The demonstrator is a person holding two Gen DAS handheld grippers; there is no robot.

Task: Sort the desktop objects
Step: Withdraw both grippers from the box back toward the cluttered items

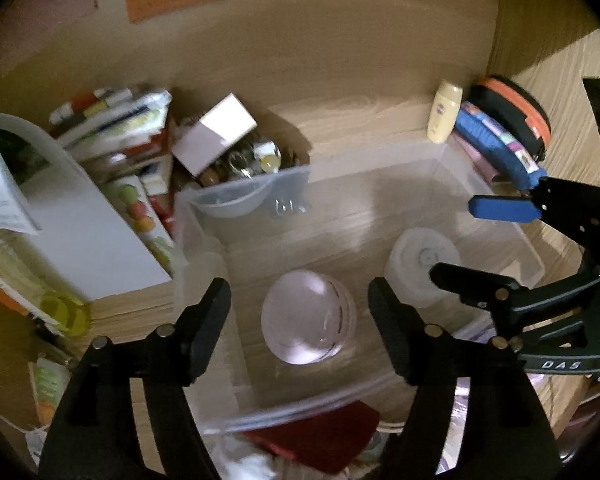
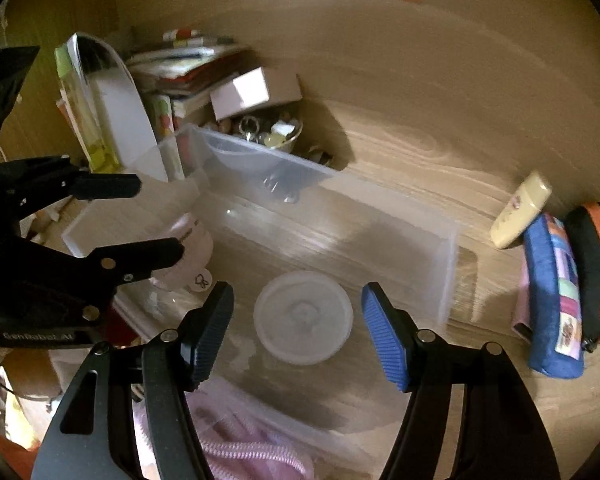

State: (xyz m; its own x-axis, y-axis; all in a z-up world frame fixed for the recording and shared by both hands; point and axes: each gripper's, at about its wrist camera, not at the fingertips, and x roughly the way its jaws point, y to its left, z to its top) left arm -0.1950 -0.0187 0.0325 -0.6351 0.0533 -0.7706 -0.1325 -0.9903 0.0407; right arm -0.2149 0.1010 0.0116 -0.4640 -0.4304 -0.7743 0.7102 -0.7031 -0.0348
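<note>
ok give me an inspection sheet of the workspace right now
surface: wooden desk, mostly bare on the right
job's things: clear bin holding a pink jar and a white tub
clutter: book stack, trinket bowl, cream bottle, blue pouch
grippers: left gripper and right gripper both open over the bin, fingers touching nothing
cables: nothing seen
surroundings: wall with orange paper

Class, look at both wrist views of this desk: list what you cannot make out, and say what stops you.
- Small items in the bowl, left wrist view: blurred, partly behind the clear bin wall.
- Print on the pale yellow bottle, right wrist view: too small and blurred.
- Book stack titles, right wrist view: blurred, covered by the white box.
- Red item, left wrist view: hidden behind the bin's near rim and the left claw.
</note>
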